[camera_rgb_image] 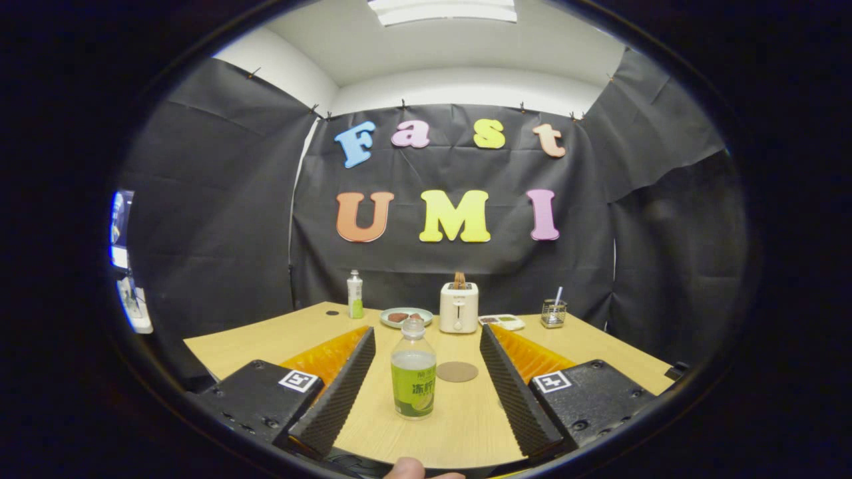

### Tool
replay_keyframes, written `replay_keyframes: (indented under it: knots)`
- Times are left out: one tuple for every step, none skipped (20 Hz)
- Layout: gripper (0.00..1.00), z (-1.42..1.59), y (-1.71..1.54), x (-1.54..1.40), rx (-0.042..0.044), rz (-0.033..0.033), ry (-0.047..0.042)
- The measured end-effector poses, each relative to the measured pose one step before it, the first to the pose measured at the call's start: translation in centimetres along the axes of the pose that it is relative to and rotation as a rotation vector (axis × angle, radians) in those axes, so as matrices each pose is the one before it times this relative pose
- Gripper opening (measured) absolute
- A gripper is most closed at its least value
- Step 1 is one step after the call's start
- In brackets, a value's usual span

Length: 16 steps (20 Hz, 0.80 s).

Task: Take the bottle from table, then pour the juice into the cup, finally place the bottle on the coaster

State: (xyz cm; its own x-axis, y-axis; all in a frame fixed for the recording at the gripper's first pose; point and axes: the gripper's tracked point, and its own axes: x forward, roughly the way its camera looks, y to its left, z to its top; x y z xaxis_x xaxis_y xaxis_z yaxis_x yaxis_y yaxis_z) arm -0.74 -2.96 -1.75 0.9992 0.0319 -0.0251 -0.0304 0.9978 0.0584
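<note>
Squarely between spread fingers [378, 362]: bottle [413, 376]

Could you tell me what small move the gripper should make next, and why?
Probably close the fingers on the bottle. The gripper is open, and the bottle stands upright on the table between the fingers, touching neither, with the coaster just beyond it. A slight push forward first may seat the bottle deeper.
</note>
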Motion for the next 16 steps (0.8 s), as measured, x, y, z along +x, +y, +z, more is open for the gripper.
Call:
replay_keyframes:
  knots:
    - [1.0, -0.094, -0.022, 0.028, 0.00398, 0.00178, 0.00282]
    - [1.0, -0.079, 0.054, 0.089, 0.00203, 0.00201, 0.00212]
    - [1.0, -0.004, 0.033, 0.102, 0.00162, 0.00217, 0.00068]
    - [1.0, 0.02, 0.245, 0.07, -0.00027, 0.00722, -0.00263]
    - [1.0, 0.018, 0.14, 0.084, -0.00031, 0.00229, -0.00053]
    - [1.0, -0.165, 0.055, 0.153, -0.00194, 0.00274, 0.00011]
    - [1.0, -0.07, 0.164, 0.119, -0.00271, 0.00323, 0.00038]
    - [1.0, -0.193, 0.13, 0.053, -0.00333, 0.00176, 0.00288]
    - [1.0, -0.222, 0.08, 0.102, -0.0004, 0.00178, 0.00651]
    - [1.0, -0.354, 0.34, 0.132, -0.00015, 0.00779, 0.0024]
    - [1.0, -0.164, 0.29, 0.206, -0.00062, 0.00729, 0.00332]
    - [1.0, -0.509, 0.095, 0.221, -0.00037, 0.00293, 0.00796]
    - [1.0, -0.534, 0.086, 0.259, -0.0005, 0.0041, 0.01176]
    - [1.0, -0.635, 0.068, 0.295, 0.00067, 0.00176, 0.01126]
    - [1.0, -0.514, -0.002, 0.294, 0.00183, -0.00028, 0.01116]
    - [1.0, -0.749, -0.121, 0.336, 0.0017, -0.00473, 0.01619]
